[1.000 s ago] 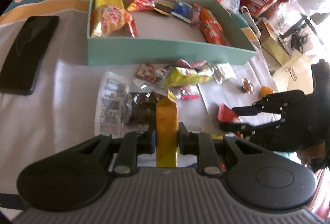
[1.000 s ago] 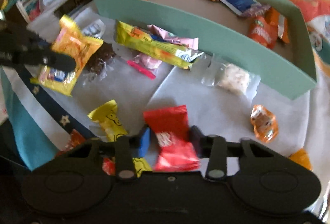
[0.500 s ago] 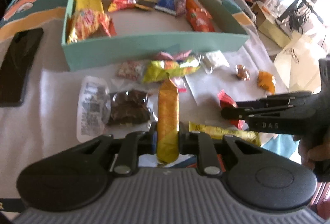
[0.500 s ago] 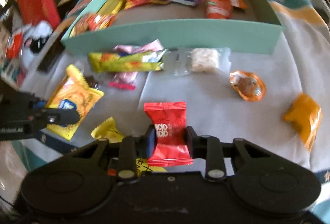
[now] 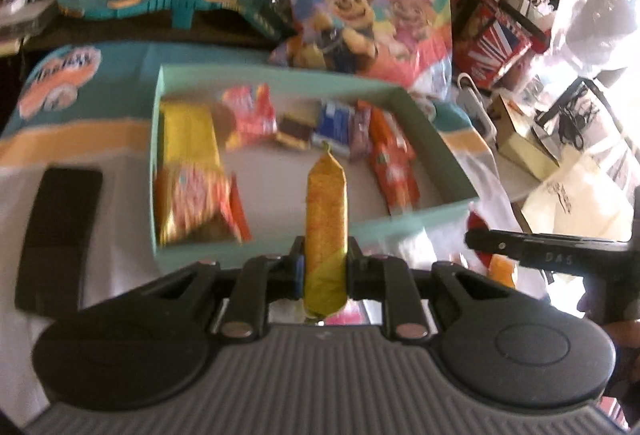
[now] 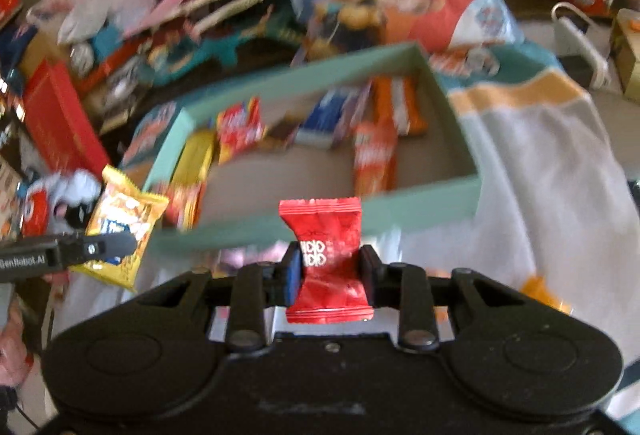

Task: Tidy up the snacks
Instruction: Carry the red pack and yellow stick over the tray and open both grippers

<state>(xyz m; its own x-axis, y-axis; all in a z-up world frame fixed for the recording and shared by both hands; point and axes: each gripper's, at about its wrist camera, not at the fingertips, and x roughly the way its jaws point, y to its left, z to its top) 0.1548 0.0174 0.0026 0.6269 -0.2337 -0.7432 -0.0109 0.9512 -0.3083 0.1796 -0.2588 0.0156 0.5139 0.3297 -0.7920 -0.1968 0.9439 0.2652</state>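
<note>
Just then my left gripper [image 5: 325, 267] was clamped tight on a yellow-orange snack packet [image 5: 326, 219], which stood upright between the pads, raised in front of the teal box [image 5: 436, 213]. My right gripper [image 6: 329, 271] pinched a red sachet [image 6: 326, 255] at its middle, its jaws having just closed further on it, held before the box's near wall. Inside the box lay other snacks, among them an orange wrapper [image 5: 394, 163]. A black phone [image 5: 60, 235] lay on the cloth left of the box.
</note>
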